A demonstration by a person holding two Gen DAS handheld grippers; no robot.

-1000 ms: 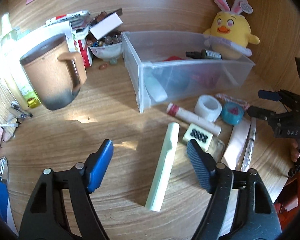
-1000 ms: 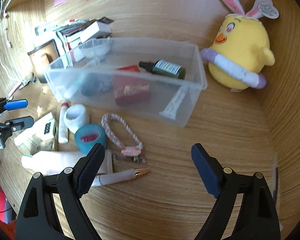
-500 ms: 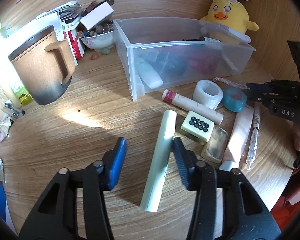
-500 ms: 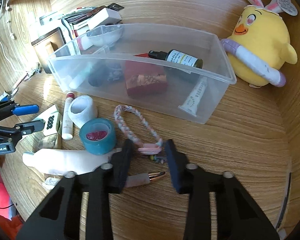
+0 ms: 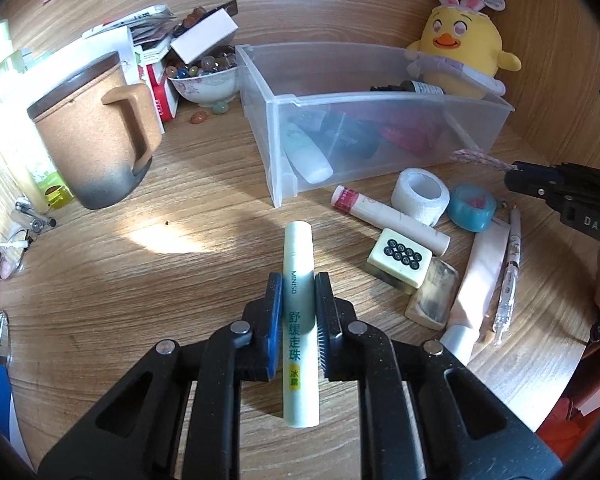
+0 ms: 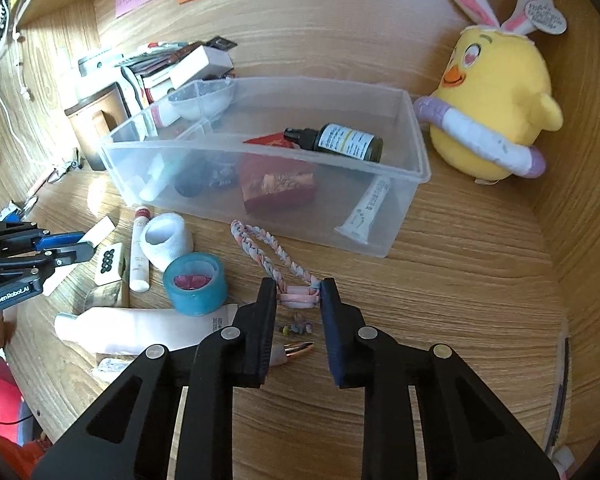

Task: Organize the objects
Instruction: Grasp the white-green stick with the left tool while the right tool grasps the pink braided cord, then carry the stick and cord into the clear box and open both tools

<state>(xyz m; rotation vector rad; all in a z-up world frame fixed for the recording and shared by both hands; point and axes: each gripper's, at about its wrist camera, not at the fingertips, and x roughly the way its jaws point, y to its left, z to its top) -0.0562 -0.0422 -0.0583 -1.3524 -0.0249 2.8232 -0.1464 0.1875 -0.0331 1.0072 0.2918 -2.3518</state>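
Wooden desk (image 5: 160, 264) with a wooden back wall, cluttered at the back and left; open wood in front of the left gripper's left side and a broad clear strip on the right of the right-wrist view, between bin and side wall

Clear plastic bin (image 6: 404, 168) sits mid-desk, open top, holding a dark dropper bottle (image 6: 336, 142), a red box (image 6: 278, 186) and a white tube (image 6: 366, 210) leaning at its near right corner. Yellow chick plush (image 6: 496, 116) stands just beside the bin's right end against the wall. Brown mug (image 5: 96, 144) well left of the bin, bowl of beads (image 5: 204, 80) behind it near the bin's back left corner

Loose pile in front of the bin: white tape roll (image 5: 420, 190), teal tape roll (image 6: 196, 284), red-capped stick (image 5: 388, 218), mahjong tile (image 5: 400, 256), large white tube (image 6: 136, 330), pen (image 5: 510, 272)

Left gripper (image 5: 298, 304) narrow, pads clamped on the pale green MINISO roll-on stick (image 5: 298, 256), which lies along the desk pointing at the bin's near corner, apart from it

Right gripper (image 6: 298, 300) jaws have just been closing, now narrow around the pink clasp end of the braided bracelet (image 6: 260, 246); pads look touching it. Bracelet loop runs up to the bin's front wall; rose-gold pen tip (image 6: 300, 348) lies just under the jaws
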